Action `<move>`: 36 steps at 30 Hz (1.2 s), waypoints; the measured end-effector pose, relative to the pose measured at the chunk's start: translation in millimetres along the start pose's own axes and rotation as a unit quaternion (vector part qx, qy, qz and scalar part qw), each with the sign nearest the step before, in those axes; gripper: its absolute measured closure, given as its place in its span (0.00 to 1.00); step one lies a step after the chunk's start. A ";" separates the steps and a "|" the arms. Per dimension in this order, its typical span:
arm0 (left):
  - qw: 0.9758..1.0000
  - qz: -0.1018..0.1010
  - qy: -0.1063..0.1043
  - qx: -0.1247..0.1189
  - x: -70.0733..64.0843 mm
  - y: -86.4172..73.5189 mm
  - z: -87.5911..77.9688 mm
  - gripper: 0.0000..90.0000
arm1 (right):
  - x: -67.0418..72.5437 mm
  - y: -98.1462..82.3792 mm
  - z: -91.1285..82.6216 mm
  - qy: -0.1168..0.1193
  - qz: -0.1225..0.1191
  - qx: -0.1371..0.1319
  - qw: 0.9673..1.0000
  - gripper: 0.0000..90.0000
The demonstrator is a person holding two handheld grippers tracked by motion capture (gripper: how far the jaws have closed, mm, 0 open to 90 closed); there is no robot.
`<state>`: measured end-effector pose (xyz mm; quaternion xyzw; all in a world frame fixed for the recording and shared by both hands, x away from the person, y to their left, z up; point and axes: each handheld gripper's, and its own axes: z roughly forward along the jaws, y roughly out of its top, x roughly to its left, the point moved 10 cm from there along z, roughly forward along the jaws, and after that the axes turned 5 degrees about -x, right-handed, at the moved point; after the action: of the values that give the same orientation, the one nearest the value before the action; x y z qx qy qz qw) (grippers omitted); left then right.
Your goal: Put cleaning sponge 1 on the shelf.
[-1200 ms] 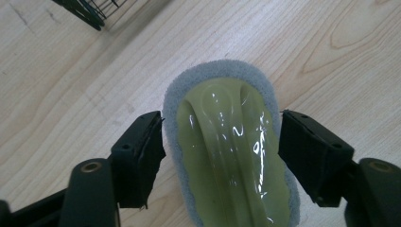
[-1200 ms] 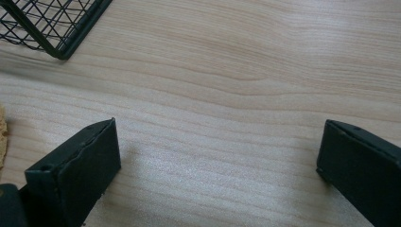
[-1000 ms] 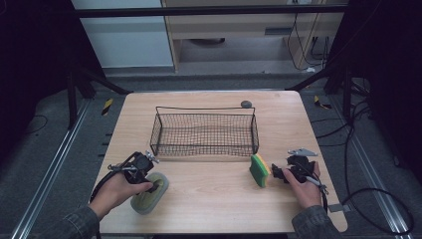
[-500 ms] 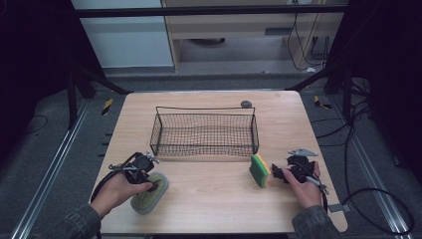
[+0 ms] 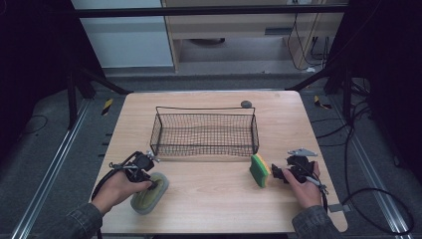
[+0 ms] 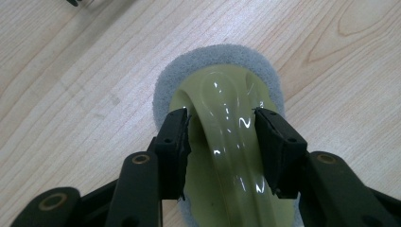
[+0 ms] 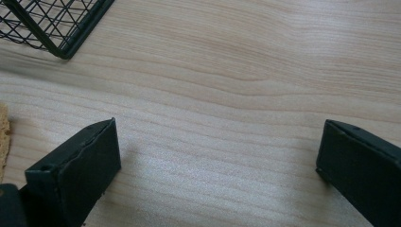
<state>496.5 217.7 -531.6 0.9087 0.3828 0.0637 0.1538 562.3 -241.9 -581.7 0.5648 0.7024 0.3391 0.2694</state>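
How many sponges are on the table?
2. The green and yellow sponge stands on edge in front of the basket's right end, beside the right tongs. The grey scrubbing sponge with the pale handle lies front left, between the left tongs.

The surface (image 5: pixel 209 179) was pale wood with wavy grain. The basket (image 5: pixel 204 130) was black wire mesh. The scrubber (image 6: pixel 222 118) had a glossy yellow-green handle on a grey pad. The sponge (image 5: pixel 260 170) was green on one face and yellow behind. Both grippers' jaws were black.
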 end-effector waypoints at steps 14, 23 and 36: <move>1.000 0.008 -0.009 0.002 -0.2 -1.2 -0.4 0.77 | 0.3 0.0 0.1 0.000 -0.001 0.000 1.000 0.01; 0.999 0.043 -0.005 -0.011 -2.8 0.1 -6.5 0.77 | 0.0 0.0 0.1 0.000 -0.002 0.000 1.000 0.01; 0.995 0.066 0.002 -0.068 3.1 4.8 -27.6 0.77 | 0.4 0.3 0.5 0.000 -0.004 0.000 1.000 0.01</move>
<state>495.5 223.1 -504.0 0.9192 0.3172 0.1019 0.2101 562.8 -241.4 -581.8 0.5619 0.7047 0.3383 0.2706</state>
